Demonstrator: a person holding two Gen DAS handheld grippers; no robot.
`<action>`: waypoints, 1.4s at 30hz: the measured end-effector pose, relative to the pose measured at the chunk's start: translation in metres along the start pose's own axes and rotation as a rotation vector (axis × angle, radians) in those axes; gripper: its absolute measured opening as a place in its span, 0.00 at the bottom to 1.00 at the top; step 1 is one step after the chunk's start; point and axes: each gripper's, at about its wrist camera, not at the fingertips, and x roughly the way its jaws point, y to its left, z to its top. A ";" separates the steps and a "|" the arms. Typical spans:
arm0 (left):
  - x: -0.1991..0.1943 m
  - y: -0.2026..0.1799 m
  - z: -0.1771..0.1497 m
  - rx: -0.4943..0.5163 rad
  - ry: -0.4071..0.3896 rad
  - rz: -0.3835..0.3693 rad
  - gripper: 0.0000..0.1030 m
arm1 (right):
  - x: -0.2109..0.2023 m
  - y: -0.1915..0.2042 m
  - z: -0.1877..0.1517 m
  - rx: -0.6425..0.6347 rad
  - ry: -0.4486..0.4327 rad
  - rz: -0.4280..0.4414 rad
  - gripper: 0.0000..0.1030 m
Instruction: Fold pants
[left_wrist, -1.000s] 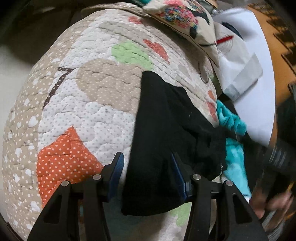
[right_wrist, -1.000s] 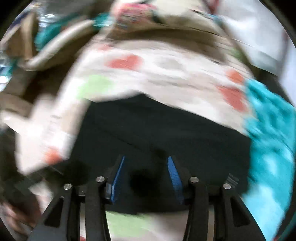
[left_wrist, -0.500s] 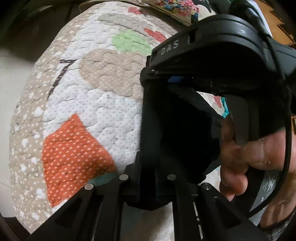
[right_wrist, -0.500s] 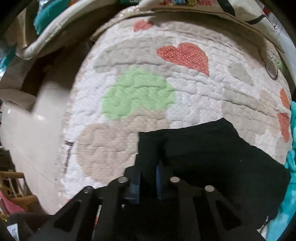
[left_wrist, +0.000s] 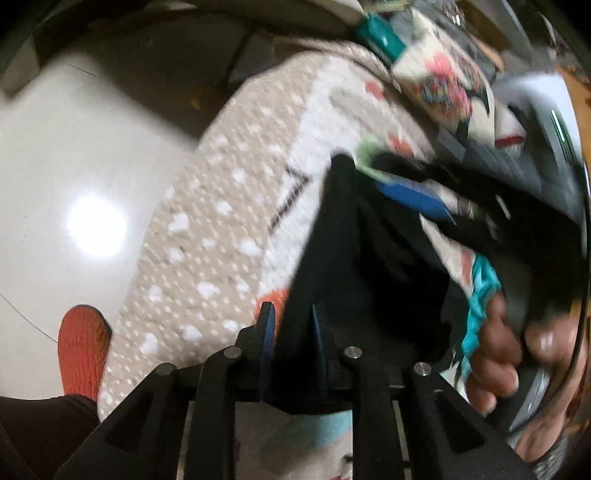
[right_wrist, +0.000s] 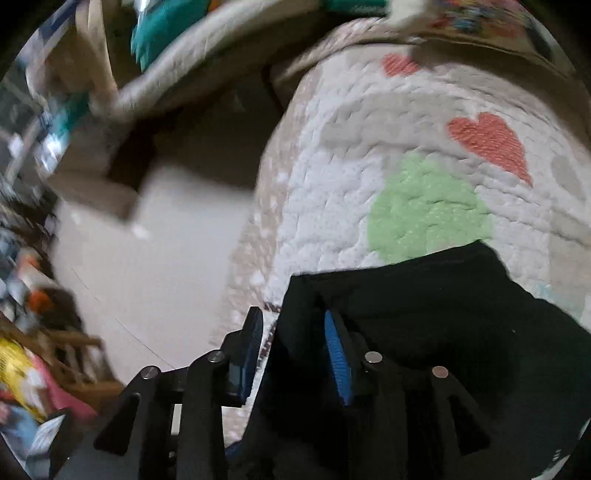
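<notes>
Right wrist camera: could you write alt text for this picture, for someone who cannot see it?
Seen from just behind it, the right gripper has the edge of black pants between its blue pads, its jaws opening. The pants lie on a quilted mat with a green patch and an orange heart. A pale floor and blurred clutter fill the left side.

Place: a lived-in home, likely a bedroom or living room.
Bedding: a quilted cover (right_wrist: 424, 147) with hearts and dots, spread over a padded surface.
Floor: glossy pale tiles (left_wrist: 74, 166) reflecting a ceiling light.
Clutter: a patterned cushion (left_wrist: 447, 88), teal cloth (right_wrist: 162, 22) and heaped belongings (right_wrist: 26, 369) along the edges.
Person: a foot in an orange sock (left_wrist: 83, 347) on the tiles.
</notes>
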 end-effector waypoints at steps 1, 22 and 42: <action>-0.005 0.003 0.004 -0.014 -0.024 -0.003 0.19 | -0.016 -0.012 -0.003 0.041 -0.040 0.009 0.37; 0.017 -0.050 0.011 0.169 -0.059 -0.008 0.37 | -0.142 -0.183 -0.186 0.488 -0.369 -0.078 0.41; 0.195 -0.339 -0.040 0.896 0.281 -0.035 0.45 | -0.130 -0.269 -0.236 0.868 -0.498 -0.026 0.54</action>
